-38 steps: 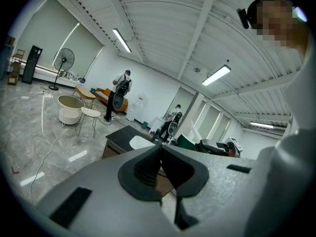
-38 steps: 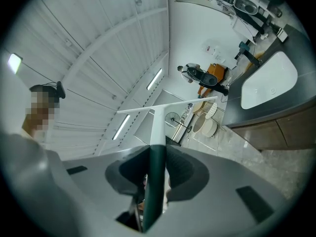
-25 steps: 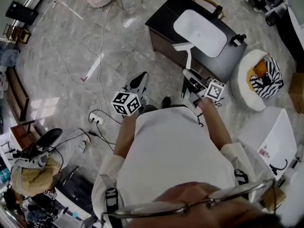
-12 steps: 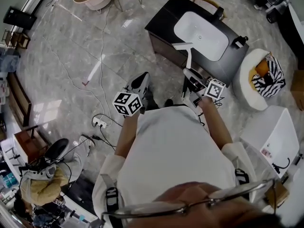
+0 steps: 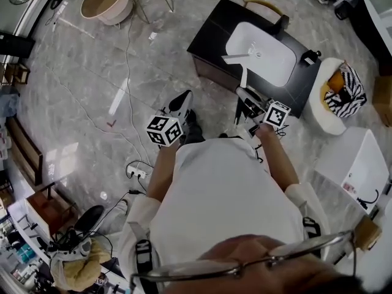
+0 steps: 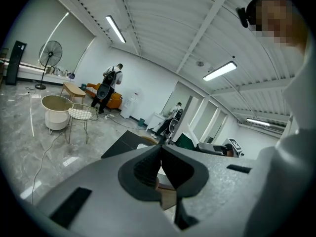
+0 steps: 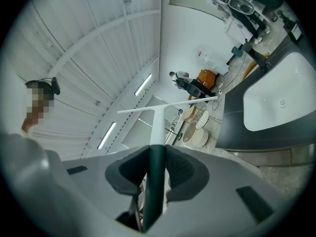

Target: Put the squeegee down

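While the right gripper (image 7: 157,168) pinches the squeegee (image 7: 157,125) handle, left gripper (image 6: 160,168) jaws pressed together, lower it flat onto the desk (image 5: 211,30) before releasing.

The floor (image 5: 79,72) is polished grey stone-look tile, glossy enough to carry window glare. The vanity top (image 5: 214,26) is dark and matt around a smooth, glossy white basin (image 5: 263,51). The squeegee (image 7: 157,132) looks like smooth plastic, white above and dark green lower down, where the ribbed black pads (image 7: 180,169) of the matt grey plastic right gripper (image 7: 157,152) clamp it; the person's shirt (image 5: 214,195) is plain white cloth.
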Available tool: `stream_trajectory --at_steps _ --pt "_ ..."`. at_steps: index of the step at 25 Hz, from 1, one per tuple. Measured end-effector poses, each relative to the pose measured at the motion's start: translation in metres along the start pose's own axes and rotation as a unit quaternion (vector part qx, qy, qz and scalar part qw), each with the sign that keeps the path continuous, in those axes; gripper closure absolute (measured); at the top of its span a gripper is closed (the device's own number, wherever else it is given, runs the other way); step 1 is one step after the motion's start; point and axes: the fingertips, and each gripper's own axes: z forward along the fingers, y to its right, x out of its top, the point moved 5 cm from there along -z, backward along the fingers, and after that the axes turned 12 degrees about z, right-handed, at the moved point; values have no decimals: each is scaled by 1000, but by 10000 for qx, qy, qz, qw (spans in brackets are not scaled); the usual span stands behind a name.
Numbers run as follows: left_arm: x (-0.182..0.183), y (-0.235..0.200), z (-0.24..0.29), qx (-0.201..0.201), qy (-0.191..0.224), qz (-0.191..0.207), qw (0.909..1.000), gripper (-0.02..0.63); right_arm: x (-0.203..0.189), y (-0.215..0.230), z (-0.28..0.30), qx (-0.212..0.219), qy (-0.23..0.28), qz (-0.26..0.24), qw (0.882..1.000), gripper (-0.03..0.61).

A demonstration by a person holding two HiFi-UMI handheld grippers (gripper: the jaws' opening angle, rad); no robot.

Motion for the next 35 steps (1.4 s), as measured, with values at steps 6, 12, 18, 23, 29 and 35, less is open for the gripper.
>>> stream_trajectory --at_steps 6,12,18,23,29,35 --pt "17 -55 14 -295 -148 -16 9995 609 10 2 46 -159 287 61 9994 477" --pt "34 -101 31 -675 -232 57 9974 609 14 1 87 -266 577 44 9980 477" --pt "41 -133 45 -1076 -356 134 9935 609 15 4 106 -477 906 95 9947 477" --pt "44 -149 53 -1224 -390 121 9916 609 18 5 116 -573 1015 59 9932 477" --pt "44 -151 67 -1379 -465 62 9893 609 23 6 117 -685 1089 102 9916 477" --pt "45 -143 83 -1417 -474 -6 9888 609 36 18 110 -871 1115 153 9898 477"
